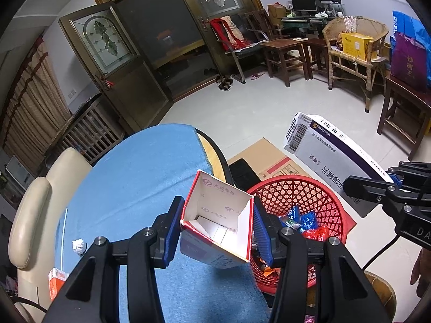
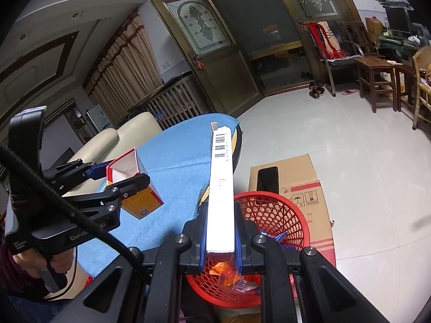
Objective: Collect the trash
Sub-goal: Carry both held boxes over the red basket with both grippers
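My left gripper (image 1: pixel 216 228) is shut on an open red-and-white carton (image 1: pixel 218 215), held over the edge of the blue-clothed table (image 1: pixel 129 177), beside the red mesh basket (image 1: pixel 291 188). The carton also shows in the right wrist view (image 2: pixel 134 185). My right gripper (image 2: pixel 221 245) is shut on a flat white medicine box (image 2: pixel 221 183) with a barcode, held above the red basket (image 2: pixel 272 212). In the left wrist view the white box (image 1: pixel 331 150) hangs above the basket's far side, with the right gripper (image 1: pixel 388 188) at the right edge. The basket holds several wrappers (image 1: pixel 304 220).
A crumpled paper ball (image 1: pixel 78 246) and a small orange box (image 1: pixel 55 278) lie on the table at the left. A cardboard box (image 2: pixel 304 185) with a black phone (image 2: pixel 267 179) on it lies on the floor behind the basket. A cream chair (image 1: pixel 29 207) stands left of the table.
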